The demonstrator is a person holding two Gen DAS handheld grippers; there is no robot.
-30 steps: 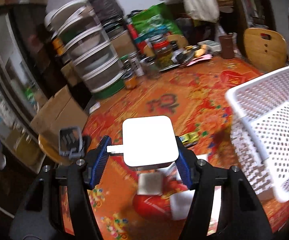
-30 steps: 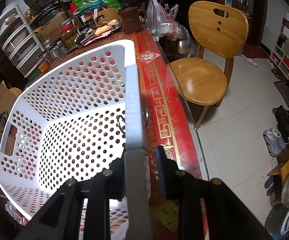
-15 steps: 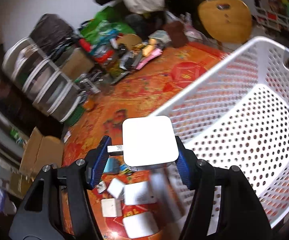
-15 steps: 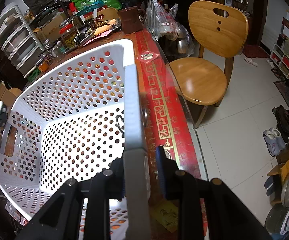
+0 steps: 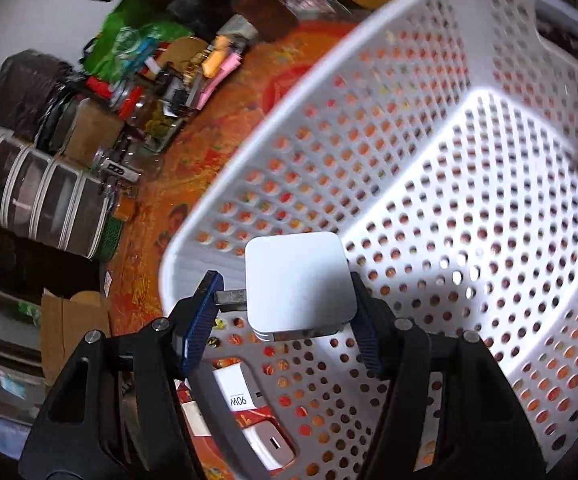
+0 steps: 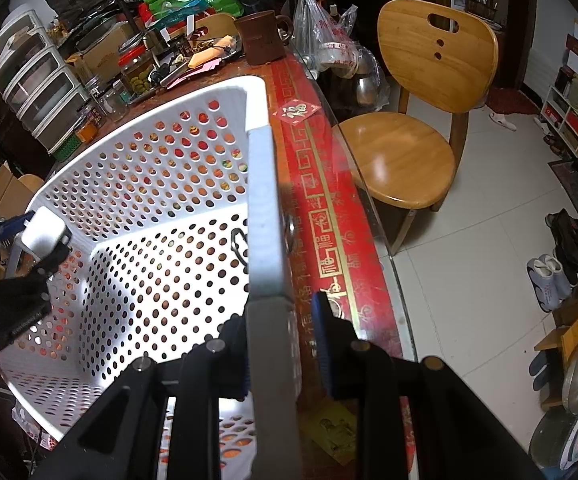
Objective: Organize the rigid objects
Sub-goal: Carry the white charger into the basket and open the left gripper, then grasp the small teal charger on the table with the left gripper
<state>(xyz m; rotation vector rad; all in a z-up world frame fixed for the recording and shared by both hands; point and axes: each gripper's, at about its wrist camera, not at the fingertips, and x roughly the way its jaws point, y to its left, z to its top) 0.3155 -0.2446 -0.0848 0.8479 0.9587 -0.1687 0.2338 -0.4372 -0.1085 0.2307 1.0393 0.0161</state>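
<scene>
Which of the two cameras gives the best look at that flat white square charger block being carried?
The left wrist view. The flat white square charger block fills the middle, clamped between the left gripper pads over the white perforated plastic basket. The right wrist view shows it only small and distant at the basket's far rim.

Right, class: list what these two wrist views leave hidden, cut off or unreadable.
- Left wrist view: the flat white square charger shows no underside, hidden by its own body.
- Left wrist view: white adapters outside the white perforated plastic basket, half-hidden by its wall.
- Right wrist view: basket rim hides the right gripper inner finger.
</scene>
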